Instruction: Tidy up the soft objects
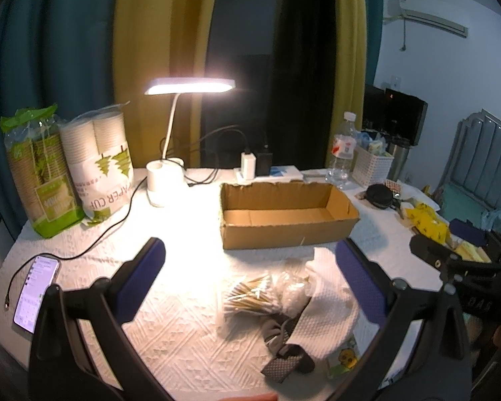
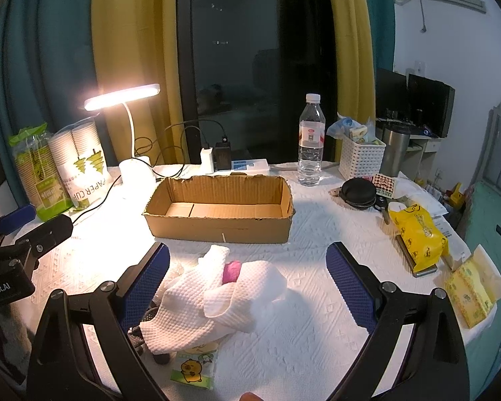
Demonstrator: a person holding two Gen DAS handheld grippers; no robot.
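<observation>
A pile of soft things lies in front of an empty cardboard box (image 1: 285,215) (image 2: 222,205). A crumpled white cloth (image 1: 327,304) (image 2: 217,297) covers part of it. A bag of cotton swabs (image 1: 247,295), a grey patterned fabric piece (image 1: 285,362), a pink object (image 2: 232,271) and a small tissue pack with a cartoon (image 2: 193,366) (image 1: 345,357) also lie there. My left gripper (image 1: 250,254) is open above the pile. My right gripper (image 2: 247,257) is open over the cloth, holding nothing.
On the white table cover (image 2: 317,300) stand a lit desk lamp (image 1: 170,153), paper cup packs (image 1: 66,170), a phone (image 1: 36,292), a water bottle (image 2: 310,143), a white basket (image 2: 360,158), a black pouch (image 2: 359,192), a yellow packet (image 2: 417,234) and tissue packs (image 2: 472,292).
</observation>
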